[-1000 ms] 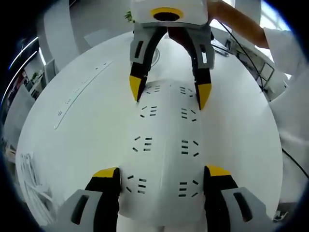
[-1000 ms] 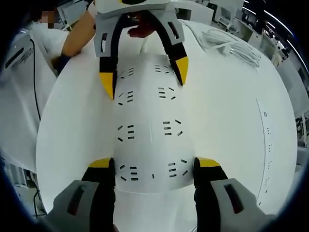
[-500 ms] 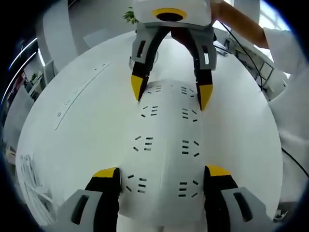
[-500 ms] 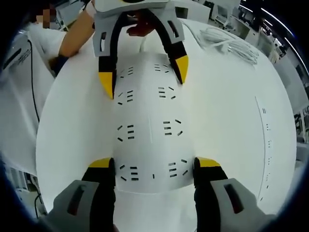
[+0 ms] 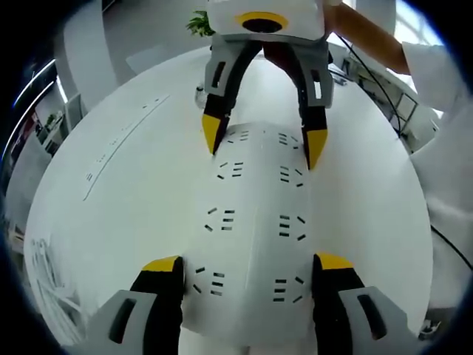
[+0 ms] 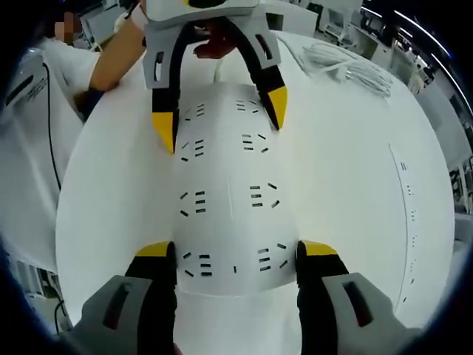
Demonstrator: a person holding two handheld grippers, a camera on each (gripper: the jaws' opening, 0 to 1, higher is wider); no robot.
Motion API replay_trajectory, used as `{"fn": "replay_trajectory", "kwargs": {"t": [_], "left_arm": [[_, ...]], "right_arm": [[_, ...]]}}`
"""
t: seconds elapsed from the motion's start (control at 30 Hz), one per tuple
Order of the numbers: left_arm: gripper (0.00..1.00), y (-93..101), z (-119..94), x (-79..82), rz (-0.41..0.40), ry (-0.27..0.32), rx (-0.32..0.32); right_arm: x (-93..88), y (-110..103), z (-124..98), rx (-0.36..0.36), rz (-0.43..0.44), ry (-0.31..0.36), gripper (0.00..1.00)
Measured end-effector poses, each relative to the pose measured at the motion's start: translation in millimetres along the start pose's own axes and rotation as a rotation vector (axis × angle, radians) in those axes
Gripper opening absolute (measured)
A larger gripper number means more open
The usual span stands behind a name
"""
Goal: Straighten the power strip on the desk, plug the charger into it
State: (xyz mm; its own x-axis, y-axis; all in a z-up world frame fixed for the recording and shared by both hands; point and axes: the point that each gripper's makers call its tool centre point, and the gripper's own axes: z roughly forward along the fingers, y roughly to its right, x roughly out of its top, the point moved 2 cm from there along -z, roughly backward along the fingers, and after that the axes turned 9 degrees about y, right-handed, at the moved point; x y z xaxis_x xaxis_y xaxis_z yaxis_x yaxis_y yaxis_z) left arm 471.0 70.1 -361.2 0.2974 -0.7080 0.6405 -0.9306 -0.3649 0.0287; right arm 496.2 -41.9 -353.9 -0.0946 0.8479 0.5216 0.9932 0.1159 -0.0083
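A wide white power strip (image 5: pixel 255 222) with two rows of sockets lies flat on the white desk (image 5: pixel 111 214). My left gripper (image 5: pixel 247 265) grips its near end, yellow-tipped jaws pressed against both long sides. At the strip's far end in the left gripper view, my right gripper (image 5: pixel 263 140) straddles it the same way. In the right gripper view the strip (image 6: pixel 229 200) runs away from my right gripper (image 6: pixel 236 251) toward the left gripper (image 6: pixel 220 118), which holds the opposite end.
A long thin white socket bar (image 5: pixel 122 137) (image 6: pixel 409 200) lies along one side of the desk. A bundle of white cables (image 6: pixel 347 63) sits near the desk edge. A person's arm and white sleeve (image 6: pixel 44 96) (image 5: pixel 436 81) stand close behind the grippers.
The strip and both grippers keep their places. Only the background has shifted slightly with the hands.
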Motion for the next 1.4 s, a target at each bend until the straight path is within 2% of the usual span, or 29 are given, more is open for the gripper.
{"fn": "replay_trajectory", "kwargs": {"t": [0.6,1.4], "left_arm": [[0.72,1.4,0.6,1.1,0.006,0.0,-0.005],[0.72,2.9,1.5,2.3,0.015,-0.001,-0.013]], "right_arm": [[-2.2,3.8,-0.6,-0.013,0.018,-0.007,0.65],[-0.4,-12.3,-0.6,-0.03,0.041,0.012,0.65]]}}
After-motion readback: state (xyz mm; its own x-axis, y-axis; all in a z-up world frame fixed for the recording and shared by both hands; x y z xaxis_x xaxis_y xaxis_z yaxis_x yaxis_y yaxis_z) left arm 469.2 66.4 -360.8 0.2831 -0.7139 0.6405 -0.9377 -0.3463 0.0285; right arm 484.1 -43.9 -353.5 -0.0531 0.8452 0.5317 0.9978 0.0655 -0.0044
